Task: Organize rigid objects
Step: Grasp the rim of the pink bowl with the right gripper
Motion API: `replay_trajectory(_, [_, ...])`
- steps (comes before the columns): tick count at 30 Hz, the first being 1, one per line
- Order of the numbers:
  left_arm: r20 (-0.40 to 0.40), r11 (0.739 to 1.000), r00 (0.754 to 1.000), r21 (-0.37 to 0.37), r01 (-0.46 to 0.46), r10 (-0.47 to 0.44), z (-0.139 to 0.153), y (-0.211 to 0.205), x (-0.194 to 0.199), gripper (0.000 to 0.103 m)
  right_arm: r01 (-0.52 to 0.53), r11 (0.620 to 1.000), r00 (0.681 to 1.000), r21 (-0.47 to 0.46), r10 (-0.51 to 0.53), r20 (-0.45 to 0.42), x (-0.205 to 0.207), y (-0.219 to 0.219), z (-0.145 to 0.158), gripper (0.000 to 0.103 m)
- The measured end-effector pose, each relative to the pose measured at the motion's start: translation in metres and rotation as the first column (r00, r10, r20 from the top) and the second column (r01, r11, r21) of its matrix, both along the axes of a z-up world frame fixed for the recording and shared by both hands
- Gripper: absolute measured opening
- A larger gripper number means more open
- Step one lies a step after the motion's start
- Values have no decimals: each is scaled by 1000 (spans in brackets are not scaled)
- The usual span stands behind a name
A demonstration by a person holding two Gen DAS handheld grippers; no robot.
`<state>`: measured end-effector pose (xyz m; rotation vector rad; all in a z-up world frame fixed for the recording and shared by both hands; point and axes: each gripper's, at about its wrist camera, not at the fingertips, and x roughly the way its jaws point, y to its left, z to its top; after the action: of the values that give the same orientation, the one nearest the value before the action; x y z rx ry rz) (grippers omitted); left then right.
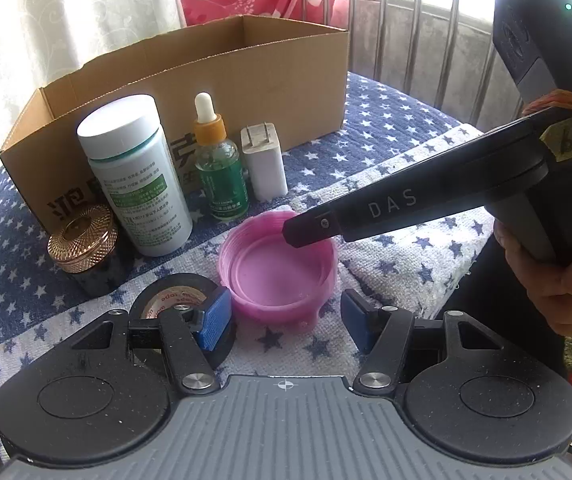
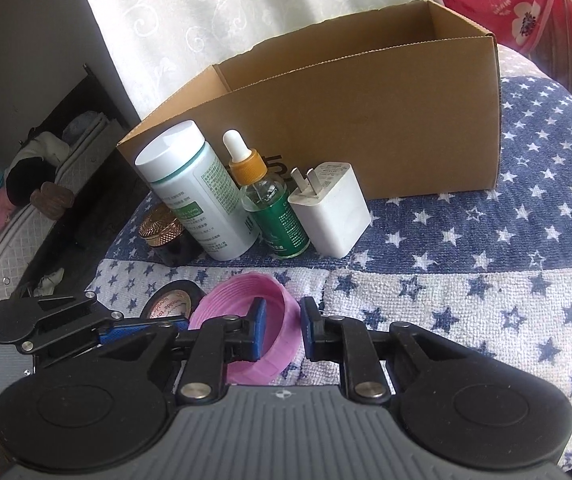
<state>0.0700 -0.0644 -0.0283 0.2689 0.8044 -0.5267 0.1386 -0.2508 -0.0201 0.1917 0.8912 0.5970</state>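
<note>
A pink cap (image 1: 278, 272) lies open side up on the star-patterned cloth. My left gripper (image 1: 284, 324) is open just in front of it. My right gripper (image 2: 282, 330) straddles the cap's (image 2: 282, 320) right wall, one pad inside and one outside, with a gap left; its finger (image 1: 310, 232) reaches into the cap from the right in the left wrist view. Behind stand a white pill bottle (image 1: 134, 176), a green dropper bottle (image 1: 218, 164) and a white charger plug (image 1: 264, 160). A black tape roll (image 1: 178, 296) lies left of the cap.
An open cardboard box (image 1: 246, 80) stands behind the row of objects. A gold-lidded dark jar (image 1: 84, 244) sits at the left. The cloth's left edge drops to a shelf with clutter (image 2: 46, 200). Metal window bars (image 1: 426, 20) rise at the back right.
</note>
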Motion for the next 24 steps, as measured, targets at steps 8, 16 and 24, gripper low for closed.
replay_trajectory(8, [3,999,999,-35,37,-37,3,-8,-3,60,34,999,999,6,-34,-1,-9,-19,7,12])
replay_trajectory(16, [-7,999,999,-10,44,-44,-3,-19,4,60,56,998,998,27,-55,-36,-11,-28,2,15])
replay_trajectory(24, [-2,999,999,1,36,-36,-3,-22,7,63,61,997,997,37,-59,-50,-7,-28,-5,17])
